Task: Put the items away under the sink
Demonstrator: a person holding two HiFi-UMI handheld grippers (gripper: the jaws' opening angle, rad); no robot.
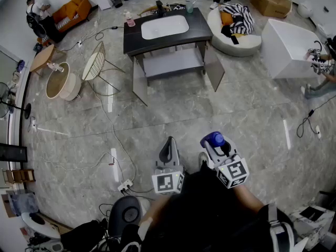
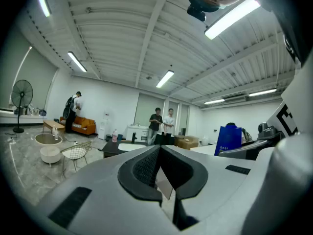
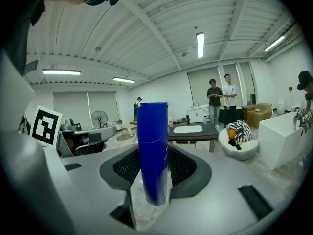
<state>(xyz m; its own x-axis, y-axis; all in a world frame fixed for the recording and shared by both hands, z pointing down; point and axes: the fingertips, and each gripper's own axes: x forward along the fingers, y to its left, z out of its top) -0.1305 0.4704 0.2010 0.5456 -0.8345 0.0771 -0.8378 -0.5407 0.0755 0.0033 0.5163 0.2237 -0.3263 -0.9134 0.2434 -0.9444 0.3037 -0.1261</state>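
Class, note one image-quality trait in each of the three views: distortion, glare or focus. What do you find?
Head view: wide-angle bending, and pale glare streaks on the glossy floor. Left gripper view: dark rounded corners, and the ceiling lamp is blown out to white. Right gripper view: the ceiling beams bow, while the gripped blue bottle stays fairly sharp.

This is a big work room, not a real home. A sink cabinet (image 1: pixel 168 41) stands alone on the shiny floor (image 1: pixel 236 119), far away. Cables (image 1: pixel 113 122) lie around. An orange sofa (image 1: pixel 73 10) is far left, boxes (image 1: pixel 270 1) far right.
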